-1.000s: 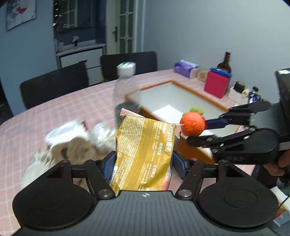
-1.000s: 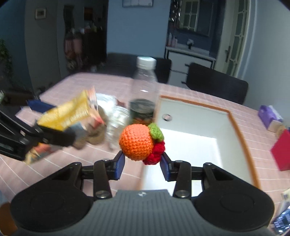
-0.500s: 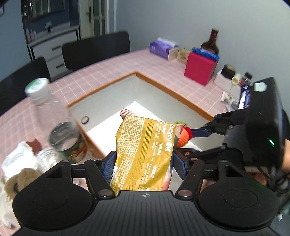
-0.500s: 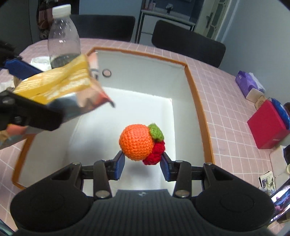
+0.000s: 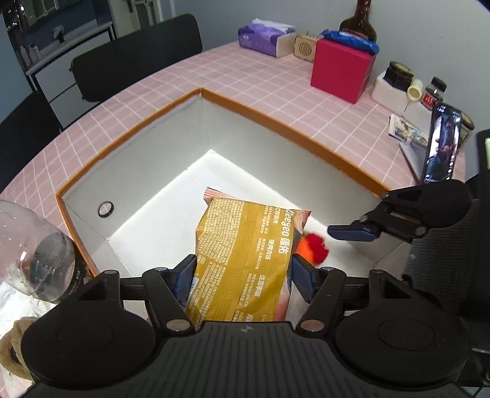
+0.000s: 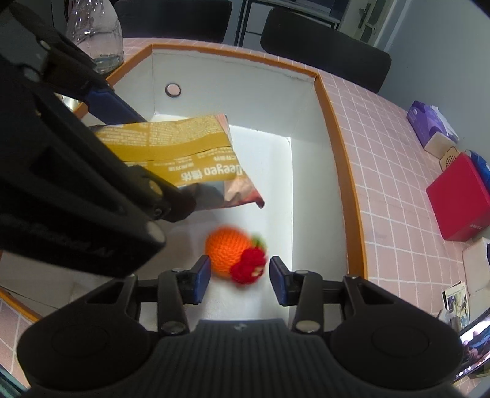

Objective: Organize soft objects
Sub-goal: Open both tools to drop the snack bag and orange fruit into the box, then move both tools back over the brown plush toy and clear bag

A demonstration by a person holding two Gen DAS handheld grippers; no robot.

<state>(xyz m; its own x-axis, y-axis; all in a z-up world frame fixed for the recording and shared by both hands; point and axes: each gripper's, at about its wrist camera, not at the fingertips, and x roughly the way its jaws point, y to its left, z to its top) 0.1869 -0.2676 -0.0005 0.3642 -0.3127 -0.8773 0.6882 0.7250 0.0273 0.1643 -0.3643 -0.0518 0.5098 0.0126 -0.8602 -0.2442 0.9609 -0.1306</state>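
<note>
Left gripper, pinching yellow snack bag between both blue pads, bag held above white interior of box. Right gripper, jaws spread, blue pads clear of crocheted orange toy on either side. Toy blurred, inside box, just beyond right fingertips; contact with box floor not determinable. Same toy partly hidden behind bag edge in left wrist view, orange body and red knitted cluster showing. Box white-walled with orange rim, small round hole in one wall, resting on pink checked tablecloth. Clear plastic bottle just outside box rim beside left gripper. Red box, purple tissue pack and dark glass bottle near far table edge, well apart from box. Phone propped upright near right gripper.
</note>
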